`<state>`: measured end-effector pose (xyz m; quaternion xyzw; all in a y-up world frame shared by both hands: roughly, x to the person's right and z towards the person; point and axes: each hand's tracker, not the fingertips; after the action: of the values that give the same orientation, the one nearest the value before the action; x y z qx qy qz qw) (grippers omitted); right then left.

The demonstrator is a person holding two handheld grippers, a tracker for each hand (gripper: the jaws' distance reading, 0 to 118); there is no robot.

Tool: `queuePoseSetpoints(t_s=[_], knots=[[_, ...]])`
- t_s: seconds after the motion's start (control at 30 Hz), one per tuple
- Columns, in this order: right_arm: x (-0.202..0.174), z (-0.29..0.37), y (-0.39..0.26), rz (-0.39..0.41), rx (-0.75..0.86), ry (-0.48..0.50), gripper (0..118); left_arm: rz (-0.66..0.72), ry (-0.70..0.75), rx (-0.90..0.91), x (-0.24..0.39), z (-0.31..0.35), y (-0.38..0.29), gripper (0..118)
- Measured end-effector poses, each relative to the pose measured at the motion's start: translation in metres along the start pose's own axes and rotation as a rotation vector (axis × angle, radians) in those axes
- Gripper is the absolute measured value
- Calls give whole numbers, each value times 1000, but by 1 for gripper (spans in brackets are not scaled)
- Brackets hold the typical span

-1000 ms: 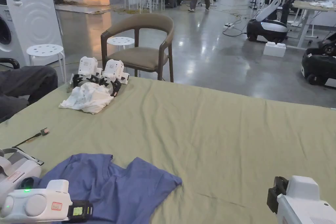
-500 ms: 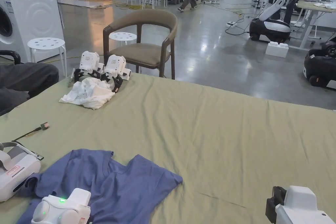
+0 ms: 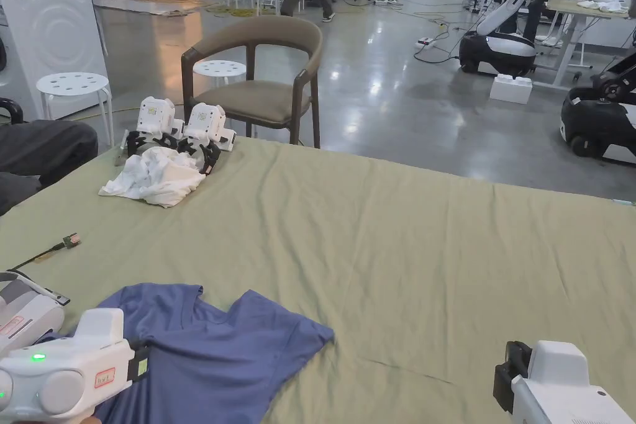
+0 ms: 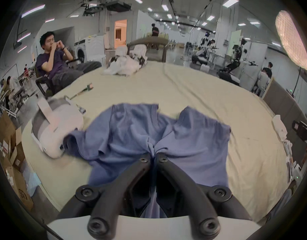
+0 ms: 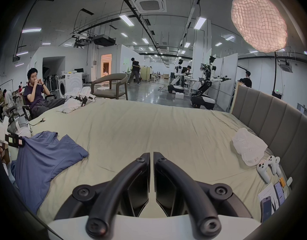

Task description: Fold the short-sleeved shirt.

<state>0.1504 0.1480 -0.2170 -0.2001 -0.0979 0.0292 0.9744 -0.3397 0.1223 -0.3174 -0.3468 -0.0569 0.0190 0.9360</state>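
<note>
Left gripper (image 4: 153,154) — jaws pressed together on a gathered pinch of the blue shirt (image 4: 132,139), at the bed's near left corner. Right gripper (image 5: 151,154) — jaws drawn nearly together with nothing between them, hovering over bare sheet, well apart from the shirt.

Shirt: crumpled, unfolded, one sleeve spread toward the bed's middle, its left edge touching a white headset (image 4: 52,131).

Surface: wide bed under a wrinkled pale green sheet (image 3: 404,245); grey padded headboard (image 5: 270,115) along the right side. On the far left corner, a bunched white cloth (image 3: 152,178) with two spare white grippers (image 3: 180,130) just behind it. Near the headboard, a white plastic bag (image 5: 248,145) and white hand controllers (image 5: 268,165).

Room: polished grey floor, brown armchair (image 3: 261,81) beyond the bed, white stools, washing machine (image 3: 43,28), wheeled robots (image 3: 503,40), a seated person (image 5: 36,94) at left.
</note>
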Motion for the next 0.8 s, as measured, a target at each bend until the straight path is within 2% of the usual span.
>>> queuePoseSetpoints(t_s=[0.2, 0.37, 0.57, 0.8], knots=[[6, 4, 3, -17, 18, -9, 3, 19, -56, 151, 22, 35, 47, 0], [13, 9, 7, -23, 33, -15, 3, -40, -148, 286, 51, 60, 109, 0], [26, 19, 10, -49, 56, -32, 3, -150, -288, 394, 129, 95, 163, 0], [58, 38, 13, -87, 89, -81, 3, -260, -478, 425, 245, 109, 181, 0]])
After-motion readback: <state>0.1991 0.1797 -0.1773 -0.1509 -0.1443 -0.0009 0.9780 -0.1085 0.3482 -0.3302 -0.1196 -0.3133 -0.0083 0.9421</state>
